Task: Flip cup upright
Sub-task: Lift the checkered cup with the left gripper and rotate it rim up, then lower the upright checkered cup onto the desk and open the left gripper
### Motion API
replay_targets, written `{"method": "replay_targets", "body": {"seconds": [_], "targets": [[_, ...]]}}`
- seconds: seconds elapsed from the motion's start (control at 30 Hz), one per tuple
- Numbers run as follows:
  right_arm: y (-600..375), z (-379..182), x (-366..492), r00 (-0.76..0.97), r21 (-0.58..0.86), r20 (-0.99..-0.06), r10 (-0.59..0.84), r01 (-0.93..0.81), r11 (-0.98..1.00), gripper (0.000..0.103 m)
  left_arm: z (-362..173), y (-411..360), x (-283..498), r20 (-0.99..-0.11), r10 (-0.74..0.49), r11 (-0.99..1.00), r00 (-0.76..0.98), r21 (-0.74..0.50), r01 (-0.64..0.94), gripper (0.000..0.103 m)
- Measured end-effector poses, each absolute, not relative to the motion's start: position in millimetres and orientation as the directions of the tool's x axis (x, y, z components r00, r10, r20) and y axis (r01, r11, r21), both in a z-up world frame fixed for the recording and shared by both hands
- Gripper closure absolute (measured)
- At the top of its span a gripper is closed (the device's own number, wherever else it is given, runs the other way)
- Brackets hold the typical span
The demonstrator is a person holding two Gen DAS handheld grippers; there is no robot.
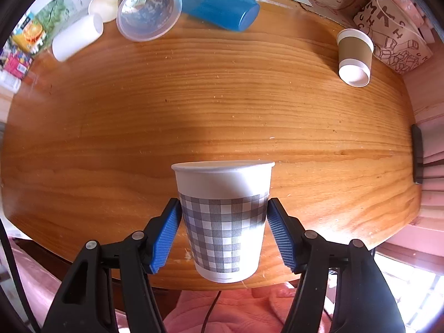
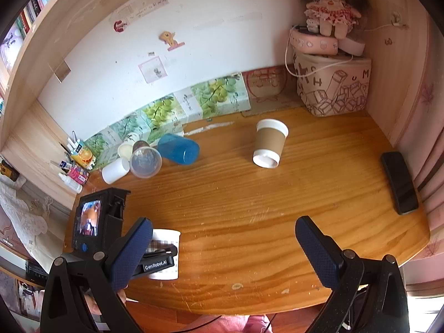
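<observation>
Left gripper (image 1: 223, 233) clamped on the upright grey-checked white paper cup (image 1: 224, 219), right gripper (image 2: 222, 252) spread and empty: flip apparently complete, next likely lowering onto the wooden table (image 1: 222, 105) and releasing.

**Right gripper spread above table, checked cup held at its left**

Right gripper (image 2: 223, 252) hovered over the wooden table (image 2: 249, 208), jaws wide apart, nothing between them. Just beyond its left finger, the left gripper (image 2: 163, 252) clasped the checked cup (image 2: 166, 240), rim up. Far ahead lay a brown-sleeved cup (image 2: 269, 143); ahead-left, a blue cup (image 2: 179, 149).

Matt paper checked cup (image 1: 223, 222), ribbed blue pads (image 1: 280, 233), glossy scratched wooden table (image 1: 222, 105).
</observation>
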State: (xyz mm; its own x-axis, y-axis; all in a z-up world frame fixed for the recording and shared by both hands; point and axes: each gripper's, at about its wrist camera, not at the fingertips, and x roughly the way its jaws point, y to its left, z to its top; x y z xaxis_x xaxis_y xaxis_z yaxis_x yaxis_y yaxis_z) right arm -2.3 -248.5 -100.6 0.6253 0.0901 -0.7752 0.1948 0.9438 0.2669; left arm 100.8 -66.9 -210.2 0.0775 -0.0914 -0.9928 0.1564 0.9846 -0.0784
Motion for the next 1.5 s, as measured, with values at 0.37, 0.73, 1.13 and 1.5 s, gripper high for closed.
{"method": "replay_targets", "body": {"seconds": [0.37, 0.73, 1.13, 1.5], "targets": [[-247.2, -118.1, -0.3, 0.574, 0.267, -0.81, 0.117, 0.185, 0.946, 0.0, -201.6, -56.2, 97.0, -0.987, -0.145, 0.985, 0.07, -0.137, 0.1, 0.032], [-244.9, -114.1, 20.9, 0.573, 0.259, -0.81, 0.124, 0.16, 0.952, 0.0, -177.4, -20.0, 94.2, -0.98, -0.149, 0.989, 0.13, -0.144, 0.044, 0.025], [-197.4, -130.9, 55.7, 0.498, 0.294, -0.844, 0.199, 0.118, 0.949, 0.0, -139.7, 52.4, 95.8, -0.946, -0.132, 0.99, 0.295, -0.14, -0.006, 0.025], [-133.0, -164.7, 62.1, 0.568, 0.201, -0.803, 0.178, -0.023, 0.979, 0.0, -105.3, 104.2, 93.4, -0.845, -0.128, 0.992, 0.519, -0.118, 0.052, 0.025]]}}
